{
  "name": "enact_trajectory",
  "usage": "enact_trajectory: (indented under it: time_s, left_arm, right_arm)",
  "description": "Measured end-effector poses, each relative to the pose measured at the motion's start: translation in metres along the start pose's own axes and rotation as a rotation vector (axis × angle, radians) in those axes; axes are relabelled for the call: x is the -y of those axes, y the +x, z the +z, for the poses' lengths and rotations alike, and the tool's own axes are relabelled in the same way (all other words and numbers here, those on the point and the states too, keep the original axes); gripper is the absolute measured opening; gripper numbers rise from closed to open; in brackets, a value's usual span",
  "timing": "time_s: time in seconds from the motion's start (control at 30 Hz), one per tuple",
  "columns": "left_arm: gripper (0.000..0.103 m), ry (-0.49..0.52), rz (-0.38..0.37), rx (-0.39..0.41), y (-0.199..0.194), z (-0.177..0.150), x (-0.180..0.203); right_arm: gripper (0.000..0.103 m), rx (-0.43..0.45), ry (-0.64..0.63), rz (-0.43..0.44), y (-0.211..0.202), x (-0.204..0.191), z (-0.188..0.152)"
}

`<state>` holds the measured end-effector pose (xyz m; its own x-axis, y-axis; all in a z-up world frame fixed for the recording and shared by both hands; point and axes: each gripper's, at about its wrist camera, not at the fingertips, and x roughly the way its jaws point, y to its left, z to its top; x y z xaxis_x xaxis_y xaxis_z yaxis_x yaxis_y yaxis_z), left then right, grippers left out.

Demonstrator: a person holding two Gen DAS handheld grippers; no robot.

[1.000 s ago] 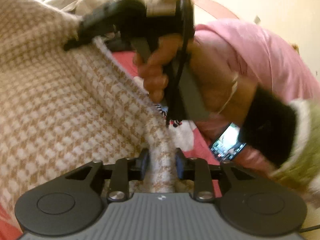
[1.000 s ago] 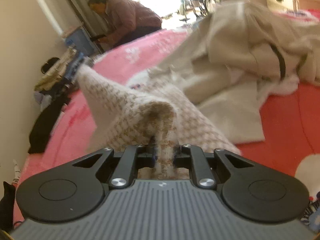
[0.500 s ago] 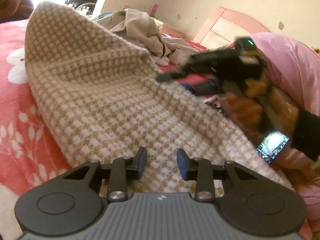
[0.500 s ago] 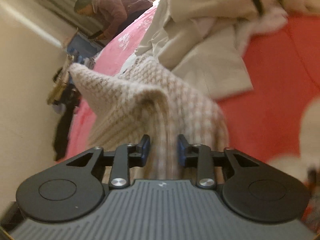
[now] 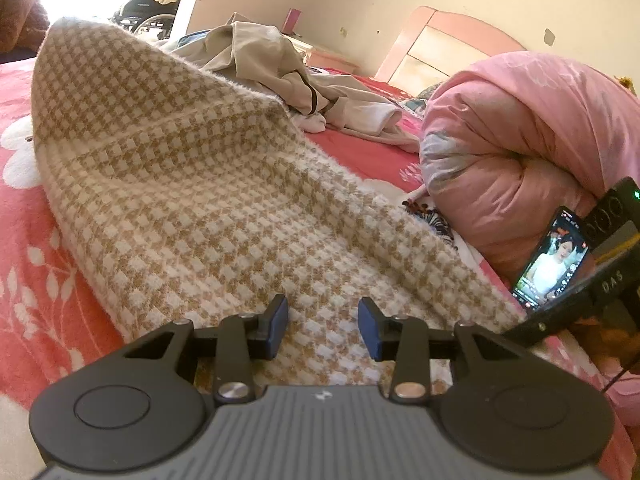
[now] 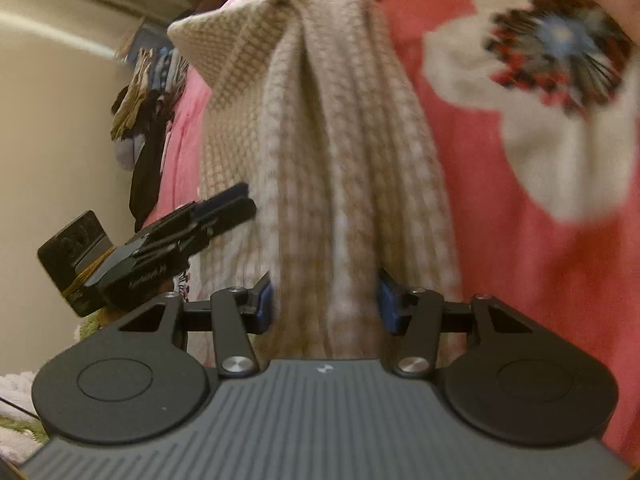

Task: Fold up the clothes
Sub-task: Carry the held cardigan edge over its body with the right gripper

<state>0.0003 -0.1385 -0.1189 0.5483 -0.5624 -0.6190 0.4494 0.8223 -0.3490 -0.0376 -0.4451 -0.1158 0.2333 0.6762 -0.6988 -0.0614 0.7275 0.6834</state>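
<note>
A tan checked knit garment (image 5: 192,184) lies on the bed under my left gripper (image 5: 323,328), its jaws opening, untouched. My right gripper (image 6: 326,304) is opening too, with a bunched fold between its jaws, unpressed.

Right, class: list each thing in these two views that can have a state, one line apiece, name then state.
Checked knit garment: spread on the bed, far end peaked up, not yet folded flat.
Left claw: opening, garment under it, ungripped.
Right claw: opening, bunched garment between its pads.
Beige clothes: crumpled heap, unfolded.
Phone: screen lit.
Pink quilt: rolled up.
</note>
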Motion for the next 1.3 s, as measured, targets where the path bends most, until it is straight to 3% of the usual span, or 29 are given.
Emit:
enact_trajectory:
  time_s: [0.1,0.17,0.23,0.33,0.4,0.43,0.5,0.63,0.73,0.8,0.9,1.0,1.07,1.17,1.3]
  left_arm:
    - [0.041,-0.003,0.003,-0.004,-0.006,-0.002,0.001]
    - [0.041,0.004,0.005,-0.008,-0.010,-0.005,0.002]
    - [0.041,0.014,0.012,-0.010,-0.014,-0.007,0.004]
    - [0.041,0.022,0.006,-0.012,-0.026,-0.012,0.006]
    - [0.042,0.021,-0.017,-0.015,-0.036,-0.018,0.005]
    - [0.042,0.026,-0.034,-0.019,-0.041,-0.022,0.006]
    - [0.044,0.058,-0.051,-0.031,-0.045,-0.028,0.012]
    - [0.045,0.113,-0.082,-0.057,-0.050,-0.036,0.020]
    - [0.045,0.124,-0.133,-0.078,-0.052,-0.036,0.021]
    - [0.046,0.137,-0.144,-0.106,-0.048,-0.037,0.023]
    - [0.046,0.162,-0.151,-0.129,-0.048,-0.038,0.024]
    - [0.046,0.183,-0.172,-0.133,-0.054,-0.036,0.025]
    - [0.046,0.191,-0.176,-0.142,-0.053,-0.038,0.026]
    - [0.046,0.220,-0.160,-0.148,-0.047,-0.043,0.032]
    - [0.045,0.186,-0.168,-0.107,-0.046,-0.030,0.038]
  right_arm:
    - [0.051,0.009,0.029,-0.036,-0.007,0.003,-0.003]
    - [0.052,0.028,0.052,-0.001,-0.010,0.003,0.001]
    - [0.068,0.028,0.055,0.039,-0.010,0.000,0.004]
    - [0.075,-0.004,-0.004,0.001,-0.003,-0.006,0.001]
    - [0.067,-0.024,-0.031,-0.076,0.003,-0.006,-0.006]
    - [0.047,-0.020,-0.021,-0.099,0.005,-0.003,-0.011]
    - [0.035,0.004,0.027,-0.118,0.007,0.003,-0.019]
    - [0.019,0.057,0.062,-0.105,0.001,-0.008,-0.029]
    - [0.016,0.084,0.087,-0.008,-0.020,-0.014,-0.039]
    - [0.016,0.071,0.084,-0.016,-0.025,-0.012,-0.048]
    - [0.016,0.040,0.181,0.011,-0.014,-0.002,-0.056]
    - [0.016,0.083,0.154,0.051,-0.028,-0.011,-0.060]
    - [0.016,0.092,0.127,0.030,-0.032,-0.013,-0.063]
    - [0.014,0.071,0.108,-0.072,-0.017,0.006,-0.065]
    - [0.018,0.093,0.173,-0.049,-0.006,0.028,-0.068]
